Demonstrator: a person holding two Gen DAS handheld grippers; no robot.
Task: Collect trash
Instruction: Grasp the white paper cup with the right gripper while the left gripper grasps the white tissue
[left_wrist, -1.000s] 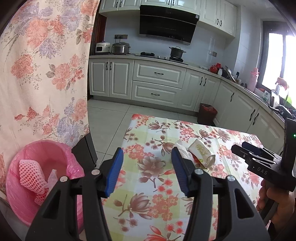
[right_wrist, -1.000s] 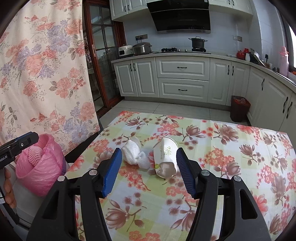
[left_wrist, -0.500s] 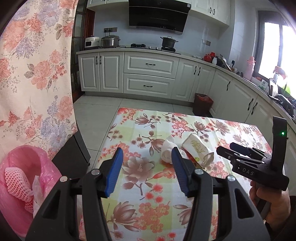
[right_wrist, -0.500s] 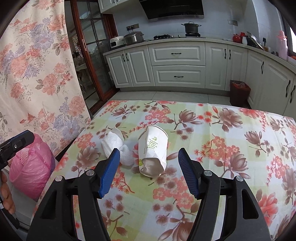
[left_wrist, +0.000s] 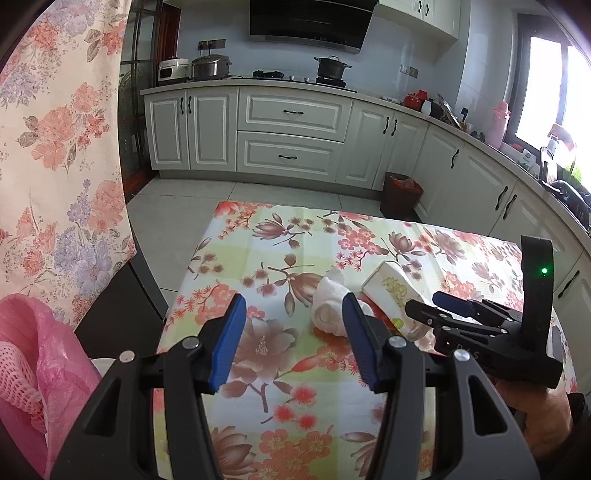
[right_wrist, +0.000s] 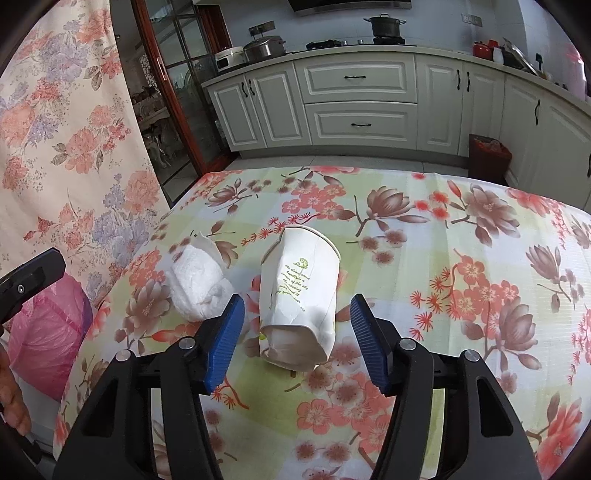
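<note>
Crushed paper cup (right_wrist: 299, 295) lies on its side on the counter (right_wrist: 461, 236), tissue wad (right_wrist: 197, 282) just left. Right tool (right_wrist: 297, 343) closing, pads still clear. Light, flimsy: pinch mid-body gently.

the left wrist view looks forward and down along its fingers (left_wrist: 229, 343) from the table's (left_wrist: 258, 369) near left edge, toward the kitchen cabinets (left_wrist: 291, 136). the right wrist view sits closer over the table (right_wrist: 461, 266), facing the same cabinets (right_wrist: 354, 99). both share the crushed paper cup (left_wrist: 393, 291) (right_wrist: 299, 295), the tissue wad (left_wrist: 328, 306) (right_wrist: 197, 284) and the pink bag (left_wrist: 44, 369) (right_wrist: 48, 339).
</note>
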